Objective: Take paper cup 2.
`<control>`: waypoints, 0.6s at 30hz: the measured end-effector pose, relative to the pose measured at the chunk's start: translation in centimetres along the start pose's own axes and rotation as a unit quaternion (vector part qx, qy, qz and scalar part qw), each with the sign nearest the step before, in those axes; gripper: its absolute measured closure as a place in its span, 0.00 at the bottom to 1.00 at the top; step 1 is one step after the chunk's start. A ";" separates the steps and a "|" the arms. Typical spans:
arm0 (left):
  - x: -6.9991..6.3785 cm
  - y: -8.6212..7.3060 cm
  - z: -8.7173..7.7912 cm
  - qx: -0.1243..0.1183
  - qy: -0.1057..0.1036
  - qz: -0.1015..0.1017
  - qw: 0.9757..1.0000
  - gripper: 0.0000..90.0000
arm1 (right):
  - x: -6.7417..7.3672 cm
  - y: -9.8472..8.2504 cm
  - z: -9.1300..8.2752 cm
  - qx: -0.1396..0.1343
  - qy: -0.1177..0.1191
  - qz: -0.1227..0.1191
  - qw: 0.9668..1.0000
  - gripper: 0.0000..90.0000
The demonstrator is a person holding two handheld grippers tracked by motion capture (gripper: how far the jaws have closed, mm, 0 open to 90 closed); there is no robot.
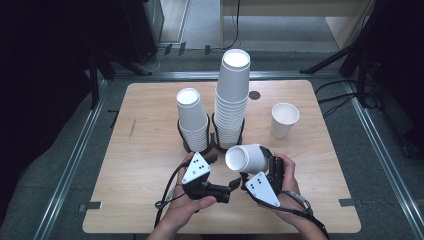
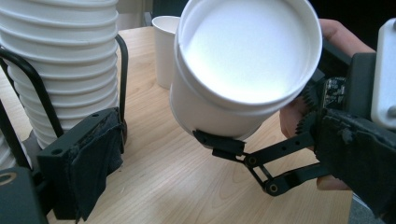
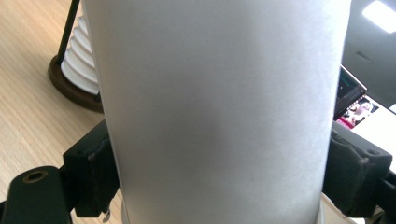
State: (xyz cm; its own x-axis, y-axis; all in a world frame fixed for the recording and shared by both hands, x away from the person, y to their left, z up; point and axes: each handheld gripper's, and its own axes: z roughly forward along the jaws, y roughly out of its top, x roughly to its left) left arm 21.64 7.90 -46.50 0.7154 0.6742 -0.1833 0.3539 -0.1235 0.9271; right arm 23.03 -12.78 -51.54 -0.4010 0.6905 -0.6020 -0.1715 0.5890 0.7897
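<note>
While tilted leftward, right tool (image 1: 262,167) around white cup (image 1: 246,158).

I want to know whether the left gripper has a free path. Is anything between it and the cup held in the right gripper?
Nothing visible stands between them. The left gripper faces the held cup across bare table; the tall stack of cups stands off to one side.

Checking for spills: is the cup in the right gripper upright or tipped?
Tipped: the cup lies nearly sideways in the right gripper, its empty mouth facing left.
</note>
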 end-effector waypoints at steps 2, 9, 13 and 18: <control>0.1 0.0 0.0 0.002 -0.001 0.000 1.000 0.02 | 0.1 0.0 0.0 -0.003 0.003 -0.003 1.000 0.14; 0.2 0.0 0.1 0.006 -0.011 -0.005 1.000 0.02 | 0.5 0.0 -0.1 -0.016 0.011 -0.028 0.999 0.14; 0.1 0.0 0.1 0.009 -0.012 -0.004 1.000 0.02 | 0.8 -0.1 -0.1 -0.019 0.014 -0.045 0.999 0.14; 0.1 0.0 0.1 0.010 -0.013 -0.009 1.000 0.04 | 1.0 -0.1 -0.2 -0.029 0.022 -0.060 0.998 0.14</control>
State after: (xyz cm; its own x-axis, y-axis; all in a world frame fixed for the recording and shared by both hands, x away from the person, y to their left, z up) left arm 21.78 7.90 -46.52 0.7251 0.6565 -0.2080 0.3774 -0.1262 0.9174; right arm 22.43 -12.26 -52.24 -0.4134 0.5969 -0.6876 -0.2718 0.6398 0.7189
